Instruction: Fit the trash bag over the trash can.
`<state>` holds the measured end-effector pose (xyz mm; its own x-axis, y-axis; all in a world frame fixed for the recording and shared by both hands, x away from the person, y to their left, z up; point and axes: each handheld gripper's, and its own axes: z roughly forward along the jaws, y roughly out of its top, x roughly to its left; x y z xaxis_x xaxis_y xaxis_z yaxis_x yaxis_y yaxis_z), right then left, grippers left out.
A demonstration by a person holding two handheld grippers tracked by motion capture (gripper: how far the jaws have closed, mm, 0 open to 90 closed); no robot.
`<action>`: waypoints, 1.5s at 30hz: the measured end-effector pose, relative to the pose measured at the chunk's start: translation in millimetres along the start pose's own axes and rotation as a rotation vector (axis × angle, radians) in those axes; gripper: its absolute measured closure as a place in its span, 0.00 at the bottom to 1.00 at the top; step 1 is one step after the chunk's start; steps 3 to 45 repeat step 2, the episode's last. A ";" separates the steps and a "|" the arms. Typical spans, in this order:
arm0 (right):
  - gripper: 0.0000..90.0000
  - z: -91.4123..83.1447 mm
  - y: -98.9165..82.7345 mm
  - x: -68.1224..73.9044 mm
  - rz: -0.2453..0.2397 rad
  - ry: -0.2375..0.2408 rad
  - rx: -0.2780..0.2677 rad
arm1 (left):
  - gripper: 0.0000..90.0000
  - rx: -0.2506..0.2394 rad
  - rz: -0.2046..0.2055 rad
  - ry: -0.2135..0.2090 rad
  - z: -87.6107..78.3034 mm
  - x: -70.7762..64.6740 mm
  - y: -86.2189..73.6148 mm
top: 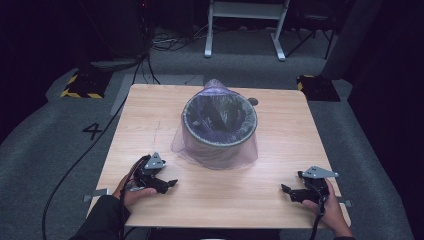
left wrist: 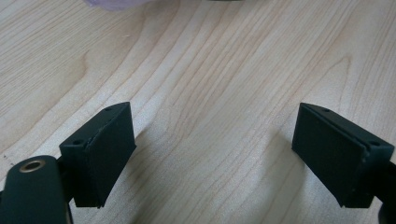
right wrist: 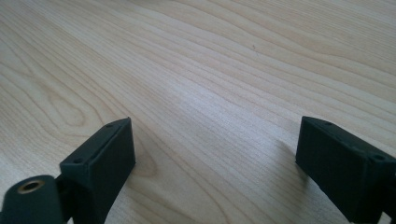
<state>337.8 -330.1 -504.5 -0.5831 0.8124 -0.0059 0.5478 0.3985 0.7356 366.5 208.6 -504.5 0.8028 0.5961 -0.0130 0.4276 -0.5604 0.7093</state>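
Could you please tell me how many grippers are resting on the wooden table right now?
2. The left gripper rests at the table's near-left, the right gripper at its near-right, both open and apart from the bin.

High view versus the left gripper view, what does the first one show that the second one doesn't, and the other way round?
The high view alone shows the whole bin with its purple liner bag, the right gripper near the table's front right corner, both hands, the grey floor and the cables. The left gripper view alone shows, close up, the left gripper with its jaws wide apart and nothing but bare wood between them. Both share the wooden table and the bag: its purple edge peeks in at the top of the left gripper view.
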 end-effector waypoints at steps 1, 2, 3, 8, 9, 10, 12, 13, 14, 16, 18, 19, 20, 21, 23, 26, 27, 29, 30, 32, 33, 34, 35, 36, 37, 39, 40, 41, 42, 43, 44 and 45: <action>0.13 0.0 0.0 0.0 0.000 0.000 0.000 | 0.14 0.000 0.000 0.000 0.0 0.0 0.0; 0.13 0.0 0.0 -0.1 -0.001 0.001 0.000 | 0.14 -0.002 0.001 -0.001 0.1 0.0 0.1; 0.13 0.0 0.0 -0.1 -0.001 0.001 0.000 | 0.14 -0.002 0.001 -0.001 0.1 0.0 0.1; 0.13 0.0 0.0 -0.1 -0.001 0.001 0.000 | 0.14 -0.002 0.001 -0.001 0.1 0.0 0.1; 0.13 0.0 0.0 -0.1 -0.001 0.001 0.000 | 0.14 -0.002 0.001 -0.001 0.1 0.0 0.1; 0.13 0.0 0.0 -0.1 -0.001 0.001 0.000 | 0.14 -0.002 0.001 -0.001 0.1 0.0 0.1; 0.13 0.0 0.0 -0.1 -0.001 0.001 0.000 | 0.14 -0.002 0.001 -0.001 0.1 0.0 0.1; 0.13 0.0 0.0 -0.1 -0.001 0.001 0.000 | 0.14 -0.002 0.001 -0.001 0.1 0.0 0.1; 0.13 0.0 0.0 -0.1 -0.001 0.001 0.000 | 0.14 -0.002 0.001 -0.001 0.1 0.0 0.1; 0.13 0.0 0.0 -0.1 -0.001 0.001 0.000 | 0.14 -0.002 0.001 -0.001 0.1 0.0 0.1; 0.13 0.0 0.0 -0.1 -0.001 0.001 0.000 | 0.14 -0.002 0.001 -0.001 0.1 0.0 0.1; 0.13 0.0 0.0 -0.1 -0.001 0.001 0.000 | 0.14 -0.002 0.001 -0.001 0.1 0.0 0.1; 0.13 0.0 0.0 -0.1 -0.001 0.001 0.000 | 0.14 -0.002 0.001 -0.001 0.1 0.0 0.1; 0.13 0.0 0.0 -0.1 -0.001 0.001 0.000 | 0.14 -0.002 0.001 -0.001 0.1 0.0 0.1; 0.13 0.0 0.0 -0.1 -0.001 0.001 0.000 | 0.14 -0.002 0.001 -0.001 0.1 0.0 0.1; 0.13 0.0 0.0 -0.1 -0.001 0.001 0.000 | 0.14 -0.002 0.001 -0.001 0.1 0.0 0.1; 0.13 0.0 0.0 -0.1 -0.001 0.001 0.000 | 0.14 -0.002 0.001 -0.001 0.1 0.0 0.1; 0.13 0.0 0.0 -0.1 -0.001 0.001 0.000 | 0.14 -0.002 0.001 -0.001 0.1 0.0 0.1; 0.13 0.0 0.0 -0.1 -0.001 0.001 0.000 | 0.14 -0.002 0.001 -0.001 0.1 0.0 0.1; 0.13 0.0 0.0 -0.1 -0.001 0.001 0.000 | 0.14 -0.002 0.001 -0.001 0.1 0.0 0.1; 0.13 0.0 0.0 -0.1 -0.001 0.001 0.000 | 0.14 -0.002 0.001 -0.001 0.1 0.0 0.1; 0.13 0.0 0.0 -0.1 -0.001 0.001 0.000 | 0.14 -0.002 0.001 -0.001 0.1 0.0 0.1; 0.13 0.0 0.0 -0.1 -0.001 0.001 0.000 | 0.14 -0.002 0.001 -0.001 0.1 0.0 0.1; 0.13 0.0 0.0 -0.1 -0.001 0.001 0.000 | 0.14 -0.002 0.001 -0.001 0.1 0.0 0.1; 0.13 0.0 0.0 -0.1 -0.001 0.001 0.000 | 0.14 -0.002 0.001 -0.001 0.1 0.0 0.1; 0.13 0.0 0.0 -0.1 -0.001 0.001 0.000 | 0.14 -0.002 0.001 -0.001 0.1 0.0 0.1; 0.13 0.0 0.0 -0.1 -0.001 0.001 0.000 | 0.14 -0.002 0.001 -0.001 0.1 0.0 0.1; 0.13 0.0 0.0 -0.1 -0.001 0.001 0.000 | 0.14 -0.002 0.001 -0.001 0.1 0.0 0.1; 0.13 0.0 0.0 -0.1 -0.001 0.001 0.000 | 0.14 -0.002 0.001 -0.001 0.1 0.0 0.1; 0.13 0.0 0.0 -0.1 -0.001 0.001 0.000 | 0.14 -0.002 0.001 -0.001 0.1 0.0 0.1; 0.13 0.0 0.0 -0.1 -0.001 0.001 0.000 | 0.14 -0.002 0.001 -0.001 0.1 0.0 0.1; 0.13 0.0 0.0 -0.1 -0.001 0.001 0.000 | 0.14 -0.002 0.001 -0.001 0.1 0.0 0.1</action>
